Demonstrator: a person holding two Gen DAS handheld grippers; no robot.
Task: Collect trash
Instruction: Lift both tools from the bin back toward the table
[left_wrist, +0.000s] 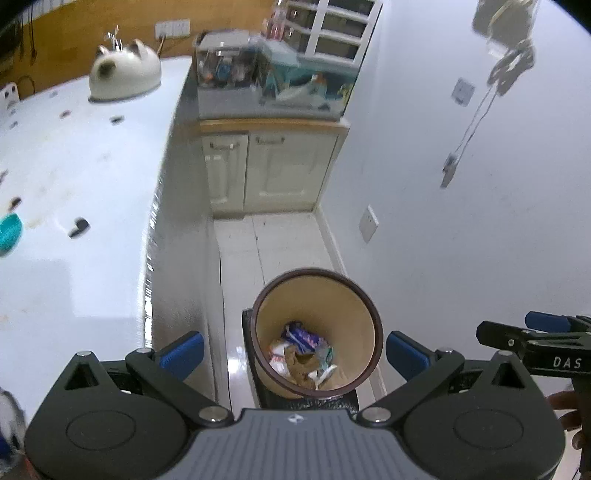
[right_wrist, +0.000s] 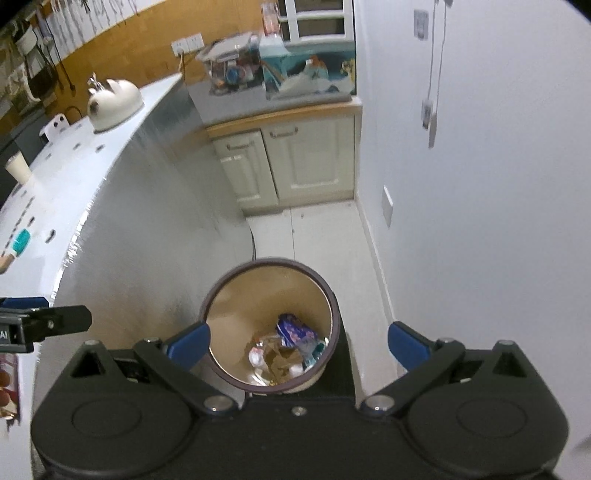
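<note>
Both grippers hovered over a trash bin on the floor, jaws spread wide, nothing held. L gripper (left_wrist: 295, 349) had the bin (left_wrist: 364, 299) at 12 o'clock between its blue pads; wrappers (left_wrist: 304, 352) lay at the bottom. R gripper (right_wrist: 297, 343) framed it too, w/ the white counter (right_wrist: 122, 206) at 9 o'clock & a cream cabinet (right_wrist: 295, 162) at 12.

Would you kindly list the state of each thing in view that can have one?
Left gripper: open, fingers wide apart, empty, above the bin.
Right gripper: open, empty, above the bin.
Round beige trash bin with dark brown rim: upright on the floor, lidless, partly filled.
Crumpled wrappers and paper: lying at the bin's bottom.
Cream double-door cabinet: doors shut.
</note>
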